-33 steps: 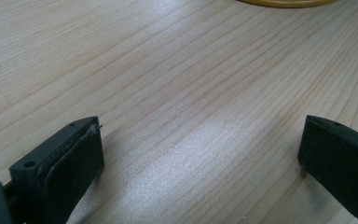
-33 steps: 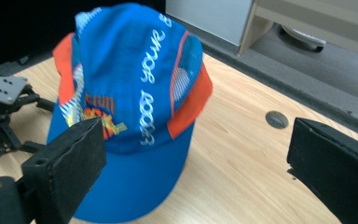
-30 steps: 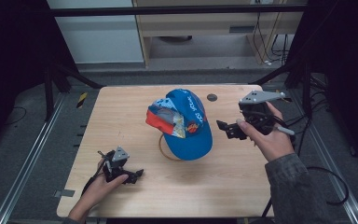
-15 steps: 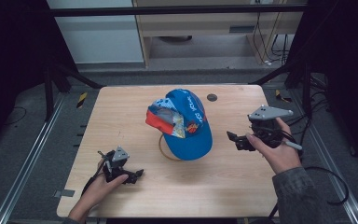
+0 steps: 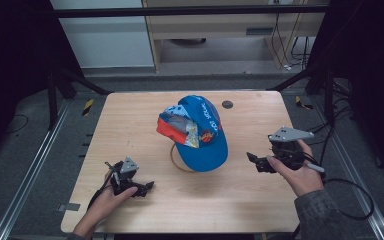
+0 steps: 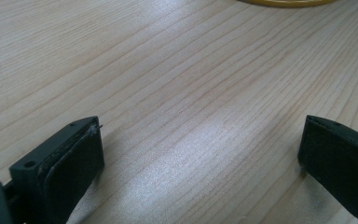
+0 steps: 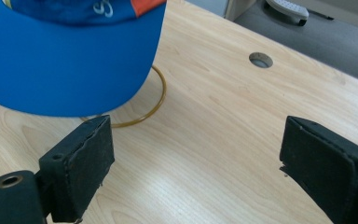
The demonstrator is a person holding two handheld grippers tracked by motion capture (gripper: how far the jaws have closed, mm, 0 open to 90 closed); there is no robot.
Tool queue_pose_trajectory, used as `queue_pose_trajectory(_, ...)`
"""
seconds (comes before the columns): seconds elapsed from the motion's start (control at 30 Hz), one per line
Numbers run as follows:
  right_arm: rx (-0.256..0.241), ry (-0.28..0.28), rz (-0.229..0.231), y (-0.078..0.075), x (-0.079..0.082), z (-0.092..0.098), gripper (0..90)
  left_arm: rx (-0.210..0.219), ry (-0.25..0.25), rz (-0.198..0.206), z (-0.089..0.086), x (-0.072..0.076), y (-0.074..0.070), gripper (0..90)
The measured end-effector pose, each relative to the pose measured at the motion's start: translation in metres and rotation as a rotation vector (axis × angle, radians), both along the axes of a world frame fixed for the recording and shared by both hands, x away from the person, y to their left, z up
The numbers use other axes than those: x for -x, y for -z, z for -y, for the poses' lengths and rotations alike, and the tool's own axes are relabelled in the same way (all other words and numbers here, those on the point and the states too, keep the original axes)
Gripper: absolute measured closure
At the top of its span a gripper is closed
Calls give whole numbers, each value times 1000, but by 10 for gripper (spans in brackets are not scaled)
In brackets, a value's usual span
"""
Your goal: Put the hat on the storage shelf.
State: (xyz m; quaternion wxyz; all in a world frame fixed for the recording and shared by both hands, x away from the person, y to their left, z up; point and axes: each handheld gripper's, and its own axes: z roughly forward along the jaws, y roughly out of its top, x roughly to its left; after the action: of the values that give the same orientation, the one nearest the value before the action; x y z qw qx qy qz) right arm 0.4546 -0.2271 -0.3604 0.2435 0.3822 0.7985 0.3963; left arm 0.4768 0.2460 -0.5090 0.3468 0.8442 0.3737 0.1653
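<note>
A blue cap (image 5: 200, 131) with red and patterned panels sits on a stand with a yellow ring base (image 5: 176, 161) in the middle of the wooden table (image 5: 130, 120). Its brim (image 7: 65, 65) and the ring base (image 7: 156, 100) show in the right gripper view. My right gripper (image 5: 258, 161) hovers to the right of the cap, open, with nothing between its jaws. My left gripper (image 5: 143, 188) rests low at the table's front left, open over bare wood (image 6: 200, 116). A sliver of the yellow ring (image 6: 284, 3) lies at the top edge of the left gripper view.
A round cable hole (image 5: 227, 104) sits in the table behind the cap, also visible as the cable hole (image 7: 261, 59) ahead of my right gripper. Metal rails run along the floor on both sides. A cable trails from the right gripper off the table's right edge.
My right gripper has moved down and toward the person, away from the cap's side, to the table's right part. The left gripper and the cap have stayed put.
</note>
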Motion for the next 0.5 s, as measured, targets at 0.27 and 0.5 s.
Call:
queue_pose_trajectory(0.27,5,4,-32,19,2,2,109,0,0,0,0,0,0,0)
queue_pose_trajectory(0.5,4,1,-59,36,2,1,113,0,0,0,0,0,0,0)
